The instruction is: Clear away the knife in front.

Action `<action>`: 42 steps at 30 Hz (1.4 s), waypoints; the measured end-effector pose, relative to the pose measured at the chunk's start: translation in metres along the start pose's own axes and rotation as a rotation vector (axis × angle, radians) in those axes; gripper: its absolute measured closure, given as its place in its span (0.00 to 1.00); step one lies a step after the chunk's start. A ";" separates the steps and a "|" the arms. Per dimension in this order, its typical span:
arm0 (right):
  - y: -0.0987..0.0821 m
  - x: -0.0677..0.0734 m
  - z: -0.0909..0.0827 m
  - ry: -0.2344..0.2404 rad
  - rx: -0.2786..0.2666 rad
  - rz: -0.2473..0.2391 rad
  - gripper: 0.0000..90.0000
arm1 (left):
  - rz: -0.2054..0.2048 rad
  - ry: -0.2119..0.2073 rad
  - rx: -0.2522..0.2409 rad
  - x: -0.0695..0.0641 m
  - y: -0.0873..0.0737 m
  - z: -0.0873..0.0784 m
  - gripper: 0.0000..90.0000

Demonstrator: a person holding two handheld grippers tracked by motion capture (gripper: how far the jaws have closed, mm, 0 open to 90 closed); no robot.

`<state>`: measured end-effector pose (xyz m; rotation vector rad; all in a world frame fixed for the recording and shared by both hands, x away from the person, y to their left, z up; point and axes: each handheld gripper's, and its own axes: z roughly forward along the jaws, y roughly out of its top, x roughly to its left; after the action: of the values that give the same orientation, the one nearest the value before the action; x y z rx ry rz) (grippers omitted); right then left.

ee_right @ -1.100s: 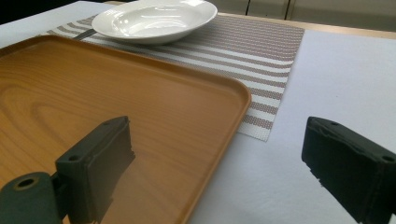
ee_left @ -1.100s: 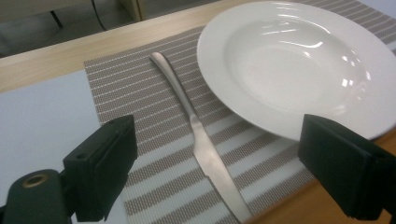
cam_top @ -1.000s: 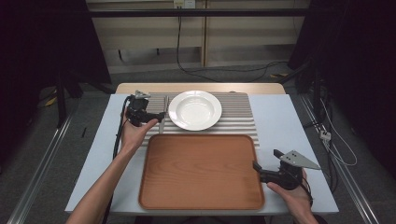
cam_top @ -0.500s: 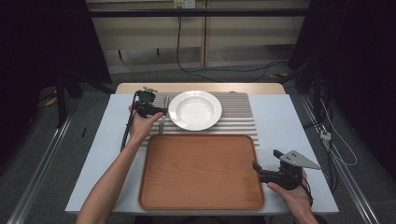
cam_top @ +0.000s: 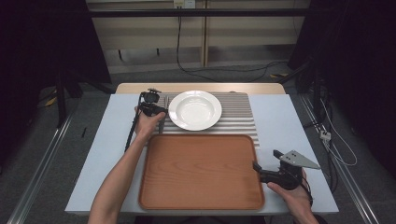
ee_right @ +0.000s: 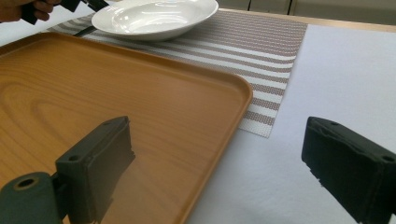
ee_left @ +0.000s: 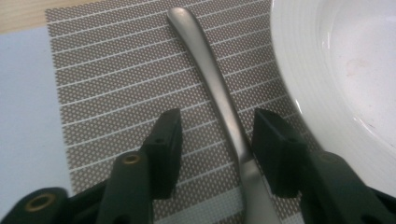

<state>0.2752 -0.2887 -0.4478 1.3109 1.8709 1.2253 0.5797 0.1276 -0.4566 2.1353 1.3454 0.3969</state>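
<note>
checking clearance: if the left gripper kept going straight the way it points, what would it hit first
Most likely the metal utensil handle lying between its closing jaws, then the striped placemat beneath. The left gripper is not yet pressing on the handle; depth is unclear.

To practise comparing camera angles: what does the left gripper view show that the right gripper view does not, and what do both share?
Left gripper view alone: a metal utensil handle lying between the closing jaws of the left gripper, not yet pinched. Right gripper view alone: the wooden tray, with the right gripper open across its edge, and bare table. Both: the white plate on the striped placemat.
</note>
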 end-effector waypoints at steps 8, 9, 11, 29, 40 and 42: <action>0.000 0.000 0.000 0.002 0.001 0.000 0.09 | 0.007 0.019 0.012 -0.005 0.009 0.006 0.72; 0.000 0.000 0.000 0.002 0.000 0.000 0.09 | 0.011 0.015 0.015 -0.006 0.010 0.006 0.73; 0.000 0.000 0.000 0.002 0.002 0.001 0.09 | 0.012 0.015 0.019 -0.007 0.011 0.006 0.77; -0.001 0.000 0.000 0.005 0.004 -0.002 0.09 | -0.050 -0.011 0.089 -0.008 0.019 0.007 0.89; 0.000 0.000 0.001 0.004 0.007 0.000 0.10 | -0.034 -0.032 0.093 -0.003 0.019 0.006 0.89; 0.000 0.000 0.001 0.002 0.008 0.000 0.10 | -0.031 -0.030 0.097 -0.003 0.019 0.006 0.89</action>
<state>0.2762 -0.2887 -0.4487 1.3139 1.8790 1.2214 0.5956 0.1173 -0.4491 2.1873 1.4053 0.2911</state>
